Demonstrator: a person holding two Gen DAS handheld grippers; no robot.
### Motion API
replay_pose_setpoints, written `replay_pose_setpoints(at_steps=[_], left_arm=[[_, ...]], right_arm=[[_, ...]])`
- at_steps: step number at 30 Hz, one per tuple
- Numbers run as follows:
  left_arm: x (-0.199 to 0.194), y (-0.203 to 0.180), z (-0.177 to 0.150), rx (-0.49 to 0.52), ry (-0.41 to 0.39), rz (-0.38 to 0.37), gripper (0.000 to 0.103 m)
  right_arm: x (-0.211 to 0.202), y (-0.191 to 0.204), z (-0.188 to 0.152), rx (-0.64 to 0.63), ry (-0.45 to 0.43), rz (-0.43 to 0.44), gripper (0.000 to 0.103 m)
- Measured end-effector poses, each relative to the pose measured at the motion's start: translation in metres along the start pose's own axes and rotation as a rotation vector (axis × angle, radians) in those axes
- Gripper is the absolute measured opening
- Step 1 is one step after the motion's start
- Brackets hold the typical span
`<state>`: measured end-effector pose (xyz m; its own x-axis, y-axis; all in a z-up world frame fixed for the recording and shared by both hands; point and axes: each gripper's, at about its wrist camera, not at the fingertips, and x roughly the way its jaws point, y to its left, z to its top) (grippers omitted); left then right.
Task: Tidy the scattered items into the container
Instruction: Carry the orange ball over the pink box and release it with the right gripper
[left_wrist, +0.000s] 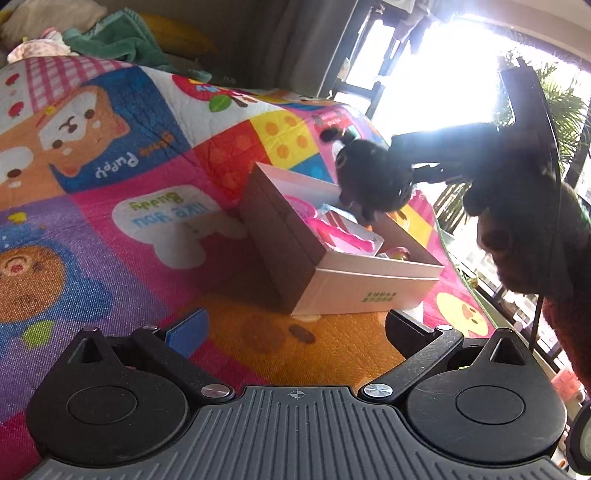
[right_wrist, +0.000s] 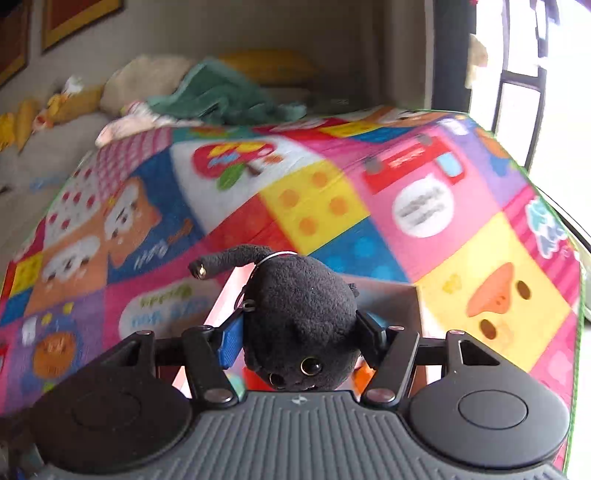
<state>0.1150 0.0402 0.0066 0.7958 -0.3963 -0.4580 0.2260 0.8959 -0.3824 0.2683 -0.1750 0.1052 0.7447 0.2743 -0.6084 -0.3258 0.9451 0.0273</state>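
Plush toy (right_wrist: 301, 321), black, with round eyes and a thin limb stretched to the left, sits between the fingers of the right gripper (right_wrist: 299, 341). The blue left pad (right_wrist: 231, 341) and the dark right finger (right_wrist: 373, 338) both lie against the toy's sides, so the gripper grasps the toy. In the left wrist view the same toy (left_wrist: 369, 173) hangs above the far end of the box (left_wrist: 373, 284), carried by the right gripper (left_wrist: 373, 206), which reaches in from the right.

The box is an open white carton with one dark brown side, resting on a patchwork mat (left_wrist: 110, 184) printed with cartoon animals. Pink toys (left_wrist: 332, 229) already lie inside it.

The left gripper (left_wrist: 291, 328) is held low over the mat, just short of the near corner of the box. Its jaws stand wide apart with nothing between them; one blue pad (left_wrist: 186, 332) shows on the left.

Beyond the mat lie a green cloth (right_wrist: 225, 96) and pale cushions (right_wrist: 147, 79). A bright window (left_wrist: 436, 70) fills the upper right.
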Motion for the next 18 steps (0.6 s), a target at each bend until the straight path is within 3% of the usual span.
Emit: replay_pose_setpoints(at_steps=[2,4,5,8,10,13,14,16,18], left_arm=[[0.001,-0.002,-0.001,0.008,0.009,0.002,0.103],[0.001,-0.002,-0.002,0.017,0.012,0.010,0.103],[0.001,-0.002,-0.002,0.017,0.011,0.012,0.103],[0.000,-0.001,-0.001,0.008,0.010,0.015,0.103],[0.002,0.000,-0.001,0.001,0.016,0.013,0.103],[0.002,0.001,-0.002,-0.003,0.022,0.007,0.103],[0.002,0.001,-0.002,-0.004,0.021,0.005,0.103],[0.001,0.002,-0.001,-0.007,0.019,0.000,0.103],[0.000,0.002,-0.001,-0.010,0.016,-0.003,0.103]], right_arm=[[0.005,-0.011,0.008,0.106,0.020,0.012,0.068],[0.019,-0.011,0.005,0.171,0.098,0.093,0.078],[0.024,-0.009,0.002,0.195,0.127,0.127,0.079],[0.022,-0.010,-0.001,0.268,0.107,0.197,0.080],[0.015,-0.008,0.003,0.257,0.039,0.148,0.086],[0.015,0.003,0.006,0.170,0.000,0.085,0.085],[0.018,0.009,0.008,0.132,0.000,0.081,0.083],[0.028,0.026,0.012,0.041,0.009,0.096,0.054],[0.042,0.039,0.019,0.012,0.054,0.153,0.044]])
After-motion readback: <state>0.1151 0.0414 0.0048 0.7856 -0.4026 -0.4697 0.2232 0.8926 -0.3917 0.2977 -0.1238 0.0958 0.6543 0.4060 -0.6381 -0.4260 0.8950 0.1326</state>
